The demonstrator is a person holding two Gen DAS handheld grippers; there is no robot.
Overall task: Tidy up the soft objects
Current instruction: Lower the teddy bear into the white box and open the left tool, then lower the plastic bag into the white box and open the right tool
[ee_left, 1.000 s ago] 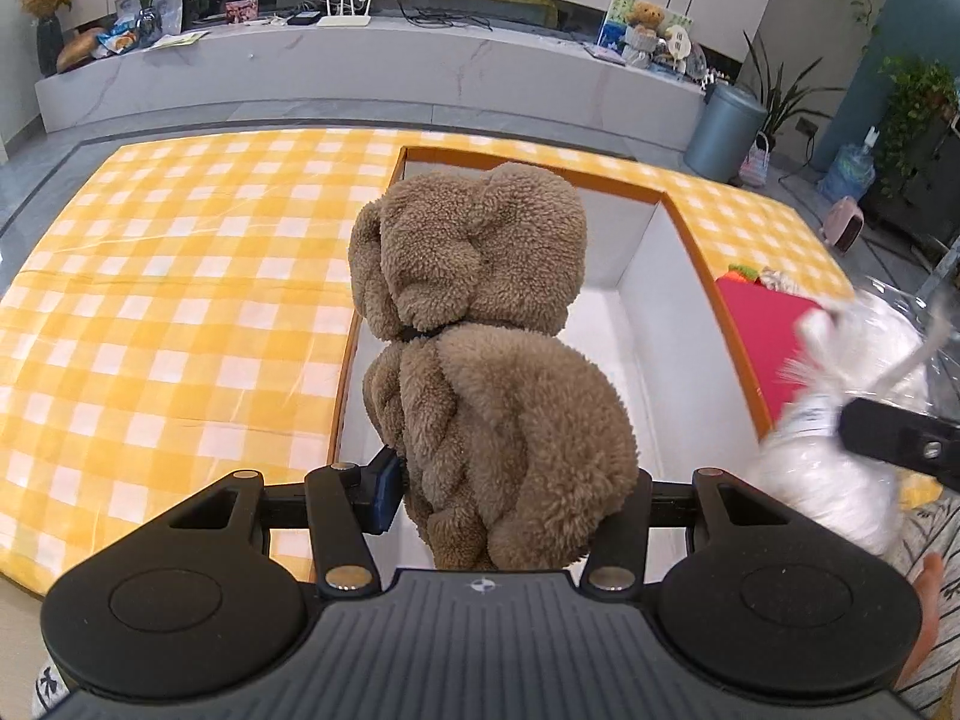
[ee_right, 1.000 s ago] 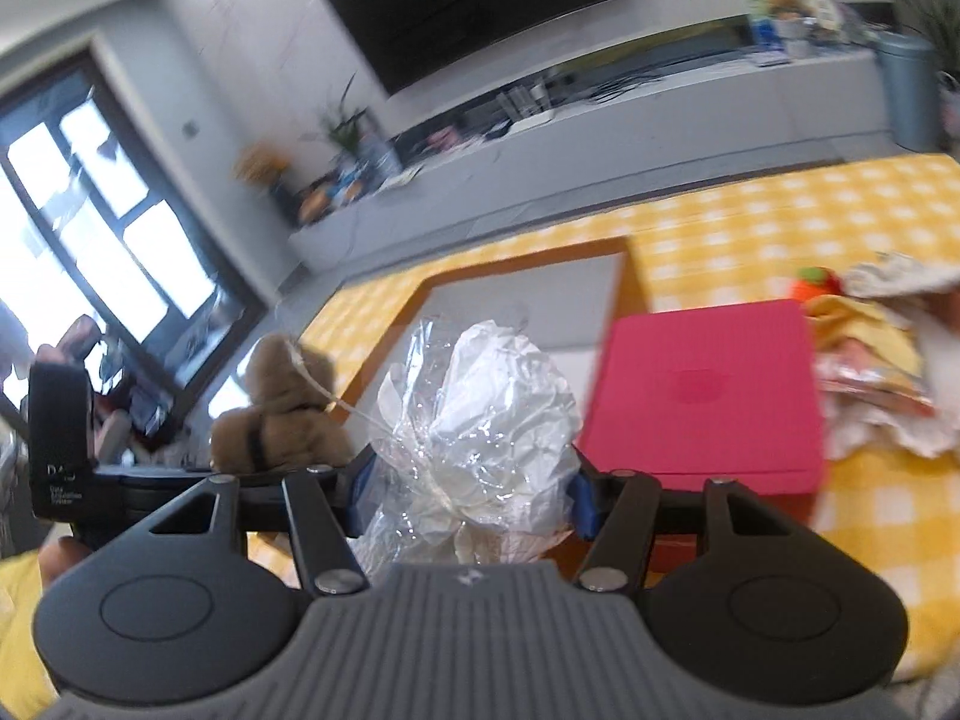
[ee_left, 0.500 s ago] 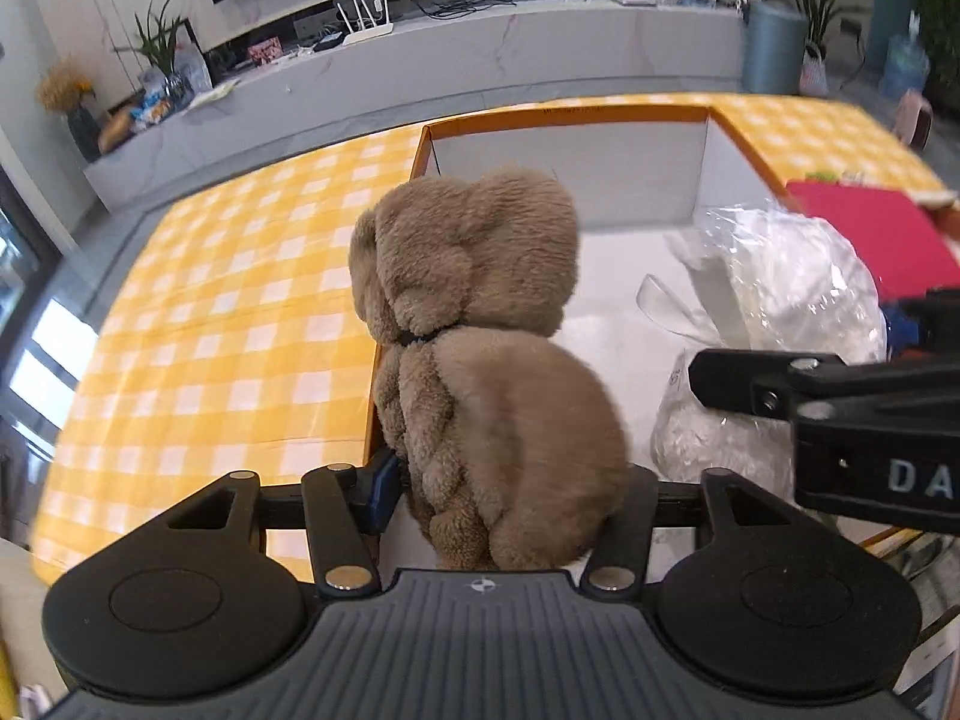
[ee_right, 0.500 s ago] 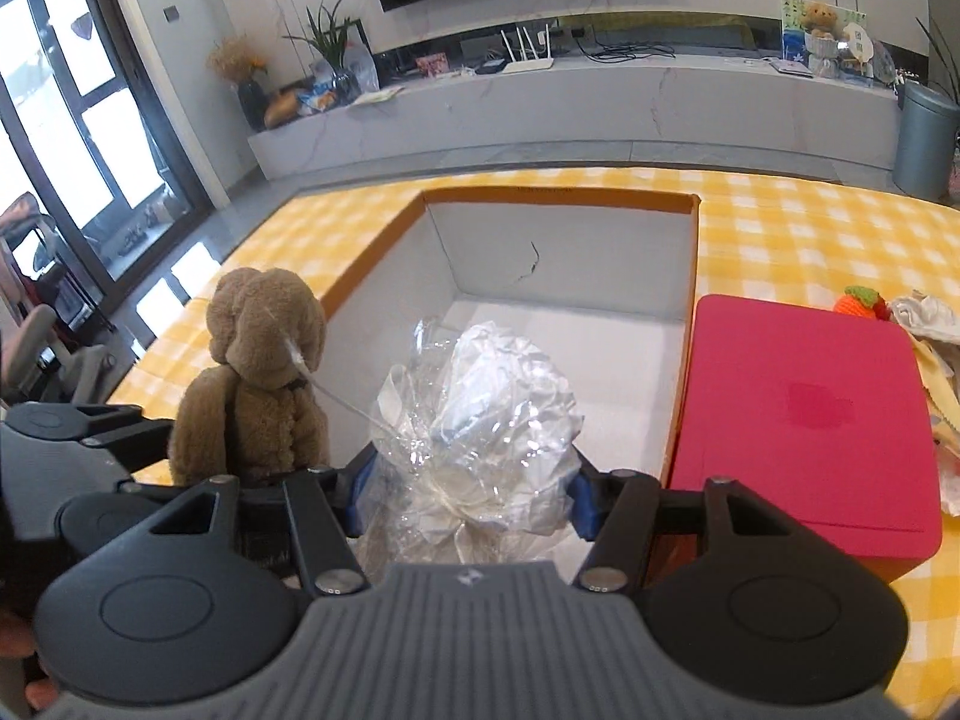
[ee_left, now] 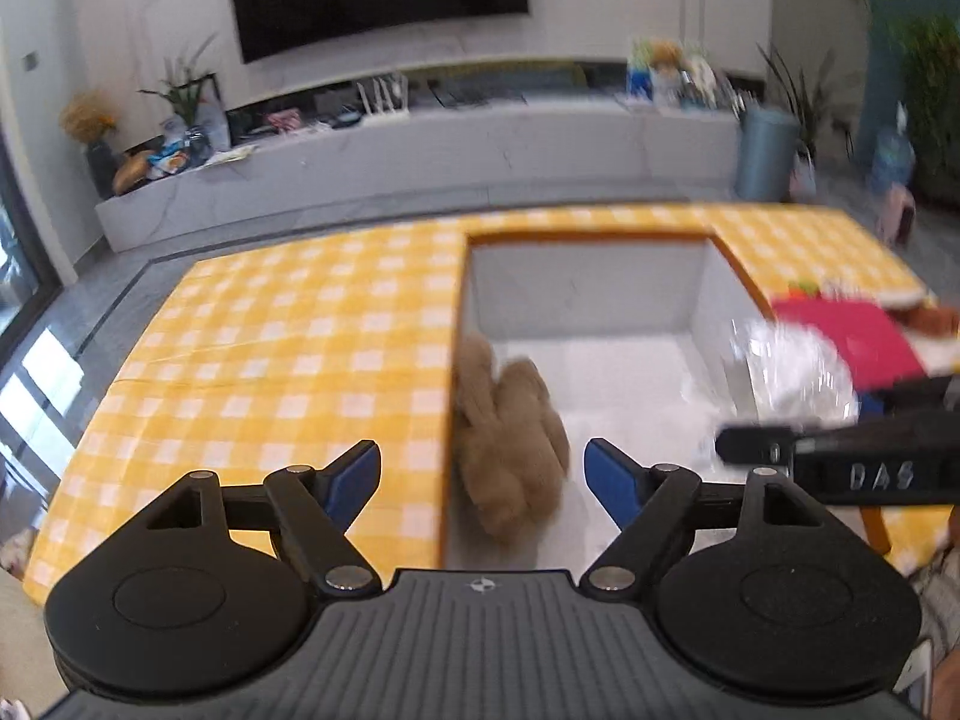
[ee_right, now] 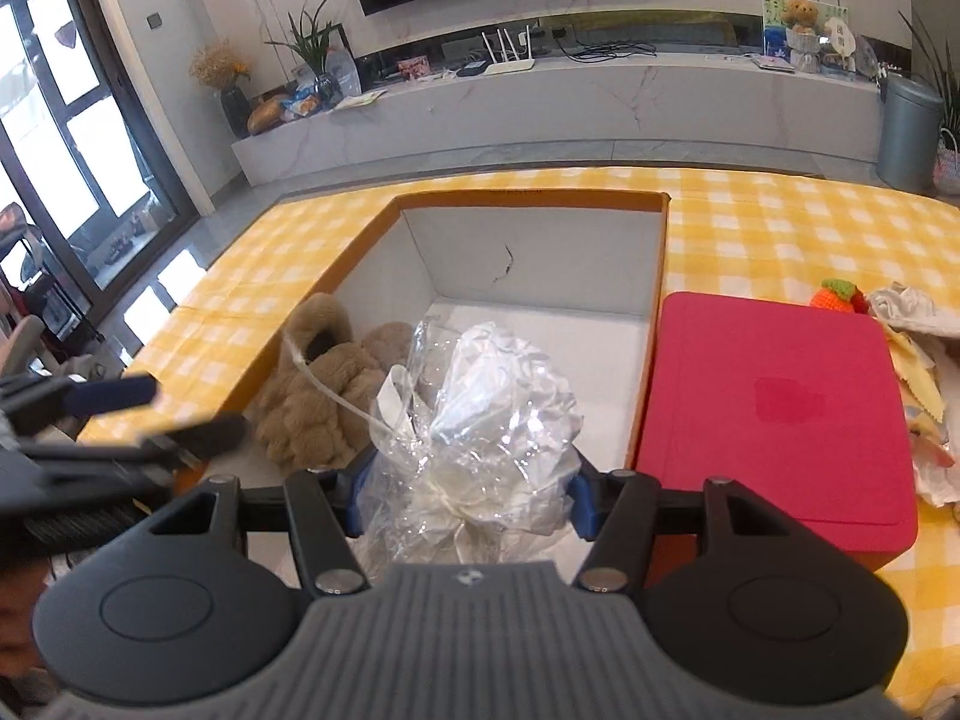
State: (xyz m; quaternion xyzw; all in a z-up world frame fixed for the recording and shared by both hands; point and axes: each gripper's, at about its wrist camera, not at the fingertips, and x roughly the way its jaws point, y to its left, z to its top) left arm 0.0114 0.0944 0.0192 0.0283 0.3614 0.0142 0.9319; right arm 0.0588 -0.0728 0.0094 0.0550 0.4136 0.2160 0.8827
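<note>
A brown plush bear (ee_left: 510, 444) (ee_right: 318, 396) lies inside the open orange-rimmed box (ee_left: 582, 237) (ee_right: 528, 198), against its left wall. My left gripper (ee_left: 483, 471) hovers above it with its jaws opening wide; the bear is below them, untouched by the blue pads. My right gripper (ee_right: 468, 495) is shut on a crinkled clear plastic bag with white stuffing (ee_right: 480, 414) (ee_left: 792, 372), held over the box's near right part. The left gripper (ee_right: 114, 414) shows at the left of the right wrist view.
The box sits on a yellow checked tablecloth (ee_left: 270, 360) (ee_right: 798, 234). A red lid (ee_right: 774, 408) lies right of the box. Beyond it are an orange knitted toy (ee_right: 834, 294) and a heap of cloths (ee_right: 924, 372). A grey media bench stands behind.
The left gripper let go of the plush bear, which dropped into the box against the left wall, and the gripper lifted away. The right gripper brought the bag over the box and then stayed.
</note>
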